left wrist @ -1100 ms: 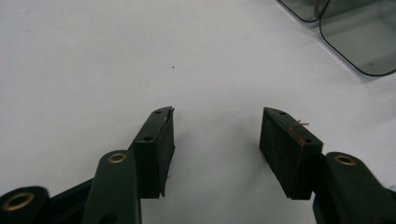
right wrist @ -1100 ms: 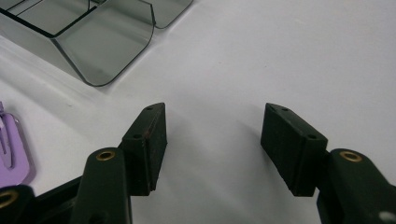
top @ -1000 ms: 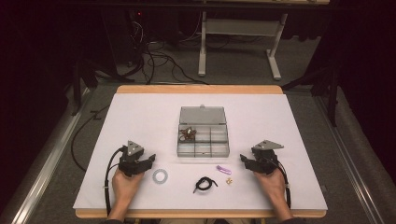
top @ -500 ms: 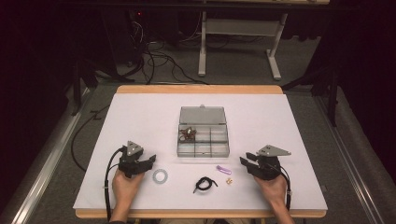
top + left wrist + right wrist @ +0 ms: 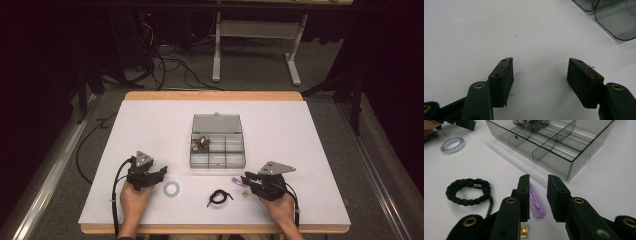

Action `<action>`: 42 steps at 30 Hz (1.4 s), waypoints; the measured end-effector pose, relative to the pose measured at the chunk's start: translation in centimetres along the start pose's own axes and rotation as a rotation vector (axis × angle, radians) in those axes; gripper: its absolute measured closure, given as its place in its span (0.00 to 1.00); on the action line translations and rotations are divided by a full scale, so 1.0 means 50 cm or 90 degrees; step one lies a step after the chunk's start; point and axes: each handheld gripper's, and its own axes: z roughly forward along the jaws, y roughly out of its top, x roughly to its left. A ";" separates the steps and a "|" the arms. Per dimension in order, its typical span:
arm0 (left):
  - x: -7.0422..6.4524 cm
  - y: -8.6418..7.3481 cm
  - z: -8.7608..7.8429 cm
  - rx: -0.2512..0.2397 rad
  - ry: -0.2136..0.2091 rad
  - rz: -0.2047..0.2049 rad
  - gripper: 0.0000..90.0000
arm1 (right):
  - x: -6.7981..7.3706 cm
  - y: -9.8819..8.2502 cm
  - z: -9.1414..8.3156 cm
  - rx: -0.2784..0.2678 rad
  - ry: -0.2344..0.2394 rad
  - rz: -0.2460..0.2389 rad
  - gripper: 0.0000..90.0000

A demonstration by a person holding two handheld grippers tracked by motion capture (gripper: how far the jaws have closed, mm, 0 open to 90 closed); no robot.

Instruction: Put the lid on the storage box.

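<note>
A purple hair clip [image 5: 537, 205] lies flat on the white mat, also seen as a small purple clip [image 5: 236, 179] in front of the clear compartment box [image 5: 217, 146]. My right gripper [image 5: 539, 178] hovers over the clip; its jaws have just been closing and now straddle it with a gap left, not pressing on it. From above, the right gripper [image 5: 246, 178] points left at the clip. My left gripper [image 5: 540, 61] is open over bare mat after widening slightly, with nothing between its jaws. The high view puts the left gripper [image 5: 162, 172] at the front left.
A black braided hair tie [image 5: 469, 191] and a small gold piece [image 5: 524, 231] lie left of the clip. A clear spiral hair ring [image 5: 171, 188] rests beside the left gripper. The box [image 5: 564, 147] stands open with small items in a back compartment. White mat [image 5: 310, 150] extends right.
The right gripper has slid left toward the purple clip and its jaws have narrowed around it. The left hand has stayed where it was.
</note>
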 end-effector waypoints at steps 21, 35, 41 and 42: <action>0.000 0.000 0.000 0.000 -0.001 0.001 0.42 | 0.066 0.004 0.045 0.036 0.098 -0.030 0.87; 0.000 0.000 0.000 0.001 -0.001 0.001 0.42 | 0.073 -0.001 0.072 0.061 0.118 -0.019 0.86; -0.001 0.000 0.000 0.001 -0.001 0.002 0.42 | 0.078 -0.003 0.078 0.076 0.117 -0.028 0.87; 0.000 0.000 0.000 0.001 -0.001 0.002 0.42 | 0.079 -0.005 0.079 0.076 0.117 -0.030 0.88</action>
